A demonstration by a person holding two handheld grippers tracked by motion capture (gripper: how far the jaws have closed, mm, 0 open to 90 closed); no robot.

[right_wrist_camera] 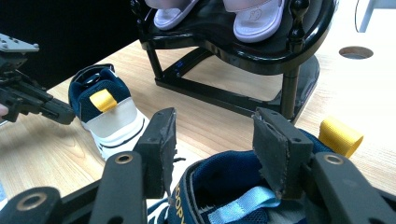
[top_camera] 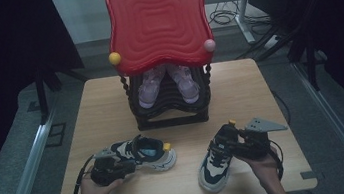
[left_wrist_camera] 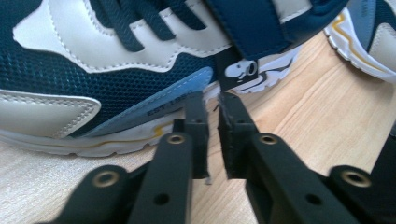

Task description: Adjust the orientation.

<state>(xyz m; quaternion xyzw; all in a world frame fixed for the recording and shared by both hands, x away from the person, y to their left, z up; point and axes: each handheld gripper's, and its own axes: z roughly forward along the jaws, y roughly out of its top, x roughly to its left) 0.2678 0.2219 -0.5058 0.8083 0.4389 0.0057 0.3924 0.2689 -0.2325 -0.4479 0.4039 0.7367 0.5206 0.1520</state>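
Observation:
Two navy, white and cream sneakers with yellow heel loops lie on the wooden table (top_camera: 187,186). The left sneaker (top_camera: 144,153) lies with its toe to the left. My left gripper (top_camera: 131,166) is at its near side. In the left gripper view the left gripper (left_wrist_camera: 212,99) has its jaws almost together, with nothing between them, their tips just under the strap's black tag (left_wrist_camera: 238,70). The right sneaker (top_camera: 216,164) points toward me. My right gripper (right_wrist_camera: 215,116) is open, and its jaws straddle the padded heel collar (right_wrist_camera: 233,179).
A black shoe rack (top_camera: 172,112) with a red wavy top (top_camera: 157,18) stands at the table's back middle, and a pair of pink sandals (top_camera: 168,85) sits on its lower shelf. A round hole (right_wrist_camera: 356,52) is cut in the tabletop beyond the rack.

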